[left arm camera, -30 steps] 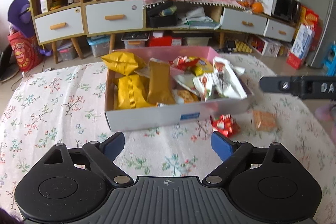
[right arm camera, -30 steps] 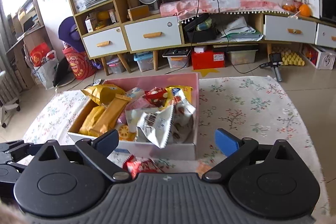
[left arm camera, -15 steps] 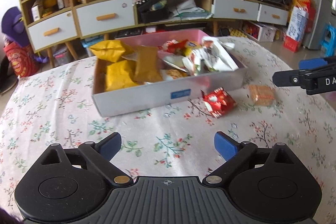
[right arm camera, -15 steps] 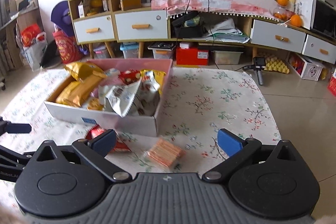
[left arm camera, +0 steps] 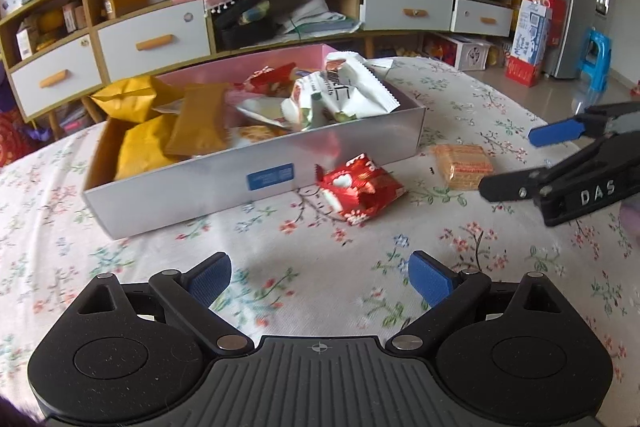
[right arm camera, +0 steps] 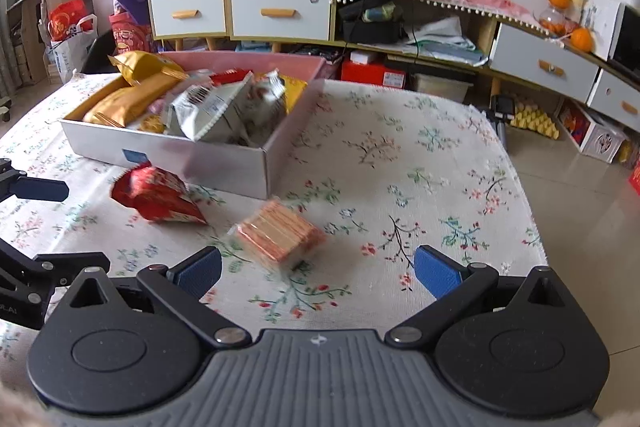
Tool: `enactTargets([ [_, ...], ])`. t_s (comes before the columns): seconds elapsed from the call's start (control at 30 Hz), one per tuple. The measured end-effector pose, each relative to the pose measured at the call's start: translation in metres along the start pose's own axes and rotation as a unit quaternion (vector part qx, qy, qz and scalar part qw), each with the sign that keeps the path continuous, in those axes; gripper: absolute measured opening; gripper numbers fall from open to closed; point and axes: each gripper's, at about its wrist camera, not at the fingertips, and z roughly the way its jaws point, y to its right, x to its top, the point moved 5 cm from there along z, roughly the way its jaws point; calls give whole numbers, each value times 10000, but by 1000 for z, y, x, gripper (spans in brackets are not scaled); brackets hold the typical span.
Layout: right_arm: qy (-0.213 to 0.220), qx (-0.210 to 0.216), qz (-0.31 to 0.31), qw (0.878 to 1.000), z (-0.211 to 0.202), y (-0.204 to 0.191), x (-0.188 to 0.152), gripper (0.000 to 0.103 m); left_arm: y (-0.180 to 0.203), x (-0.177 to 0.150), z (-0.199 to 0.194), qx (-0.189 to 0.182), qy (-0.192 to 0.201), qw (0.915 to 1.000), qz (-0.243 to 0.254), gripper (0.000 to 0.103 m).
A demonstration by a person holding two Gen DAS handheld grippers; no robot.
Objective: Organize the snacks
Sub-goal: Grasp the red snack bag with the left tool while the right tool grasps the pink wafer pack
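- Snacks fill the white box (left arm camera: 256,183), the landmark for the left wrist view; it sits on the floral tablecloth (left arm camera: 312,259) with its long white wall facing the camera.
- Left gripper (left arm camera: 320,277) is tilted down over the cloth on the near side of the box, its blue pads spread wide with only cloth between them.
- Red snack packet (left arm camera: 360,189) lies on the cloth just in front of the box's near wall, toward its right end; it is crinkled and shiny, with white marks.
- Orange cracker pack (left arm camera: 462,165) lies just off the box's near right corner, flat and apart from the red packet.
- Right gripper (left arm camera: 520,163) reaches in from the right of the box, its tips close to the cracker pack, fingers apart and holding nothing.
- Inside the box, yellow bags (left arm camera: 144,147) fill the left end and white wrappers (left arm camera: 344,95) pile at the right end.
- In the right wrist view the box (right arm camera: 224,159) is ahead and to the left, and the right gripper (right arm camera: 318,269) points down at the cloth with its pads wide.
- Orange cracker pack (right arm camera: 280,237) lies near the box's closest corner, just beyond the gap between the pads and untouched.
- Red snack packet (right arm camera: 156,195) rests beside the box's near wall, left of the cracker pack.
- Left gripper (right arm camera: 36,223) shows at the left edge, on the near side of the box.
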Motion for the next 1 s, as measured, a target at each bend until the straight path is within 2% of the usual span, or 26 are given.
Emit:
enactTargets([
  [0.2, -102, 165, -219, 9996, 11, -2, -9, 102, 6, 9, 15, -165, 118, 9998, -58, 96],
  [0.5, 102, 410, -243, 9988, 13, -6, -7, 102, 8, 21, 26, -378, 274, 9987, -199, 91],
  [0.6, 176, 434, -315, 9984, 14, -8, -5, 100, 7, 24, 28, -410, 310, 9983, -281, 84],
  [0.83, 273, 517, -401, 9975, 18, -11, 1, 93, 6, 29, 29, -515, 324, 9973, -400, 57],
  [0.93, 310, 589, -511, 9965, 16, -17, 3, 83, 7, 29, 28, -575, 297, 9972, -385, 42],
  [1.0, 336, 624, -568, 9959, 15, -20, 4, 75, 7, 30, 28, -595, 287, 9971, -387, 39],
])
